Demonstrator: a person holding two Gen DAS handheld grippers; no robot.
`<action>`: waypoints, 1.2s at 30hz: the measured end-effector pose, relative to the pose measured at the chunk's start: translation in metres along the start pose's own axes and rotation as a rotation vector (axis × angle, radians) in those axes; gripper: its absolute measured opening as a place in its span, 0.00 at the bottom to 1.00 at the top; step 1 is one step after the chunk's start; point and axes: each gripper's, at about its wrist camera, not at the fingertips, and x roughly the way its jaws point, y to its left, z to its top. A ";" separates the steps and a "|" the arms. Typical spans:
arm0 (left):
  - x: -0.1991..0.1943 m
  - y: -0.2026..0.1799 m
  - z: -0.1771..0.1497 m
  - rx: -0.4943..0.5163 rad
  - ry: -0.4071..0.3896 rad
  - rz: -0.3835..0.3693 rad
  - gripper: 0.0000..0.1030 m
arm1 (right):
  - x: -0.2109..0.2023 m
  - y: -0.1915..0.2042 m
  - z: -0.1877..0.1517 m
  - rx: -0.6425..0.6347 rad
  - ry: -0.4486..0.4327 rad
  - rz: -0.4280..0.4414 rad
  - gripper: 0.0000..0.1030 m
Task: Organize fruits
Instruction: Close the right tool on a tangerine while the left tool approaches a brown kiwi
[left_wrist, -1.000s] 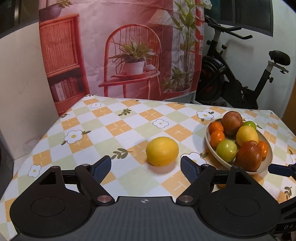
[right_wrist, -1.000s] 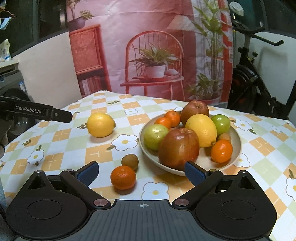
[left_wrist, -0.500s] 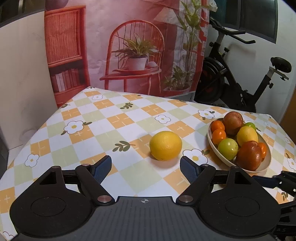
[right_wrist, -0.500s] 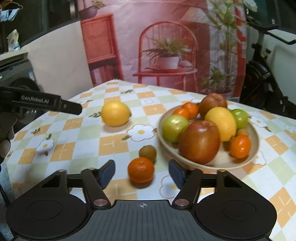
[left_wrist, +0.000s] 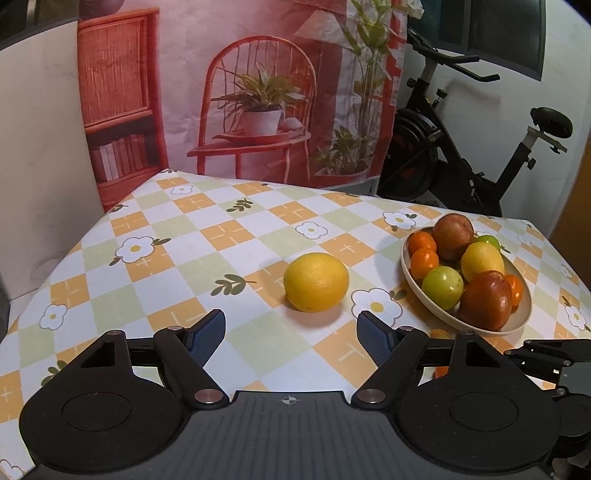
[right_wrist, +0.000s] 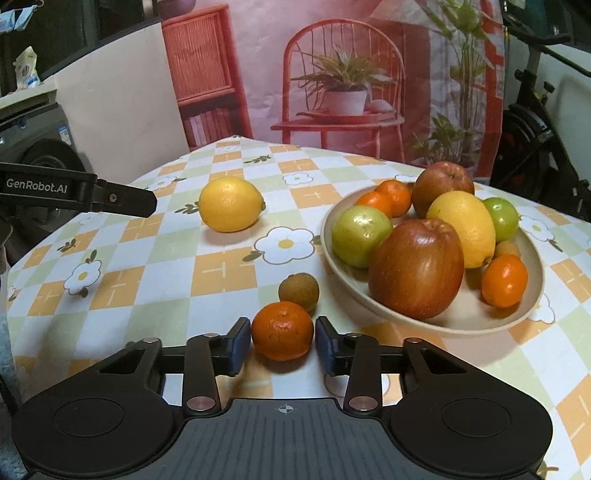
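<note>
We count 3 loose fruits on the tablecloth: 1 lemon, 1 mandarin, 1 small brown fruit; the bowl holds 9. Our right gripper has just been closing, its pads at the mandarin's sides, which only its own view shows. Our left gripper gapes wide and empty before the lemon.

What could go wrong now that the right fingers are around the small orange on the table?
The right gripper has just been closing on the mandarin; it could squirt out and knock the small brown fruit touching it. The bowl is heaped, so an added fruit may roll off.
</note>
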 end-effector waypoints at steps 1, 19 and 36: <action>0.000 -0.001 0.000 0.003 0.002 -0.006 0.75 | 0.000 0.000 -0.001 0.000 -0.002 0.001 0.33; 0.012 -0.036 -0.003 0.092 0.069 -0.162 0.52 | -0.039 -0.036 -0.014 0.032 -0.092 -0.034 0.32; 0.061 -0.084 -0.007 0.169 0.181 -0.300 0.48 | -0.064 -0.086 -0.041 0.172 -0.157 -0.118 0.32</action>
